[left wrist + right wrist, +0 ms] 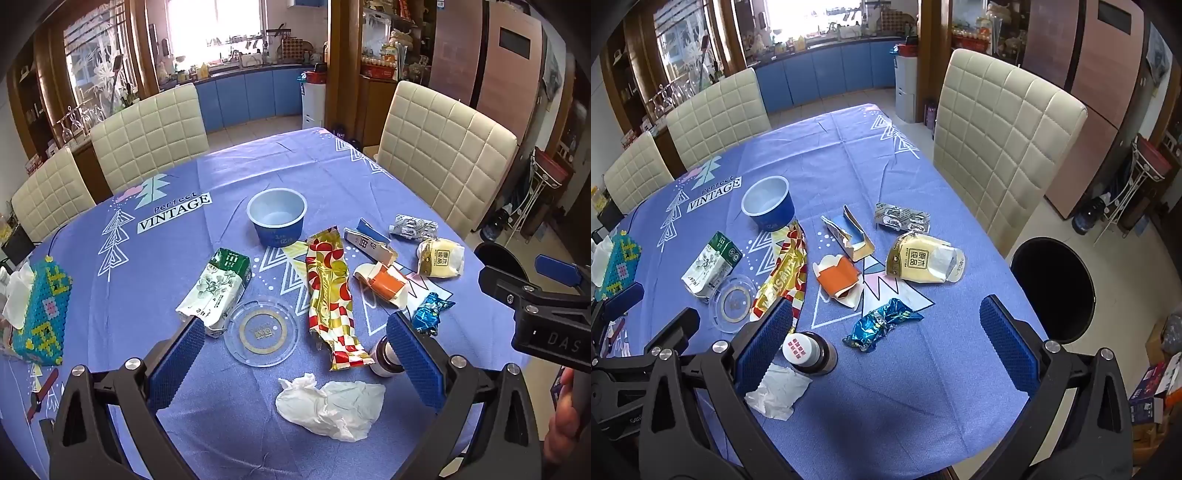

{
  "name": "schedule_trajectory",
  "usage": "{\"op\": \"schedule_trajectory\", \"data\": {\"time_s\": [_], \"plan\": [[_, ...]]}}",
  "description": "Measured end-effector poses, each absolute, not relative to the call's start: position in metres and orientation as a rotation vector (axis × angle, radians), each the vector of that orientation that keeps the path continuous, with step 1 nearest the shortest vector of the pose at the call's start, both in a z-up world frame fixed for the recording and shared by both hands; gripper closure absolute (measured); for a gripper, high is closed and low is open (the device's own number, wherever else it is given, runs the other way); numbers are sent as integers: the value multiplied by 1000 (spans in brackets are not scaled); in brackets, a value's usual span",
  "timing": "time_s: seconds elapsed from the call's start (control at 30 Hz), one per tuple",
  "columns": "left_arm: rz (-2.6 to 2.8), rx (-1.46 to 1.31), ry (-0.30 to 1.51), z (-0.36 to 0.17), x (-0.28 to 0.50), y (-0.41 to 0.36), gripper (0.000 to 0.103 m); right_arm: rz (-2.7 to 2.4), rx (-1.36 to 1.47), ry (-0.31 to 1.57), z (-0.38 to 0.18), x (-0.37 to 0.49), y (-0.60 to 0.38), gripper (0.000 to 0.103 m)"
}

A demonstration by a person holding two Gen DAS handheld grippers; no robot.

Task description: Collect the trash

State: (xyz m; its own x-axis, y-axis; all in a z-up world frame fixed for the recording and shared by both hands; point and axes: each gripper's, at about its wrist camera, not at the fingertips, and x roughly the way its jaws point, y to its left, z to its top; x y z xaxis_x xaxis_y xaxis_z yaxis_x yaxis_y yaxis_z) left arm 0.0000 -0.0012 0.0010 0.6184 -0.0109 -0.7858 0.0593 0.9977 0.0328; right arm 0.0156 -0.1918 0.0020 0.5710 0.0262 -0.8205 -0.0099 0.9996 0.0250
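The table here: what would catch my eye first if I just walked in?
A litter of wrappers on the purple tablecloth: a long red-and-gold wrapper at the centre, a crumpled white tissue near the front, an empty blue cup behind. Both grippers, left gripper and right gripper, hover over it with jaws wide open. A round black bin waits beside the table's right edge.

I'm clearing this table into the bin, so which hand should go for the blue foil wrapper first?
Probably the right gripper: it is open, the blue foil wrapper lies between its fingers, and the black bin sits off the table's right edge. The left gripper frames the clear lid and tissue.
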Motion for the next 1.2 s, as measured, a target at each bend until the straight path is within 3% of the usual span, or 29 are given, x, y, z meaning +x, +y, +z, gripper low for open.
{"op": "schedule_trajectory", "data": {"time_s": [1.2], "plan": [[-42,26,936,-4,3,5,7,19,21,966,1,17,-192,3]]}}
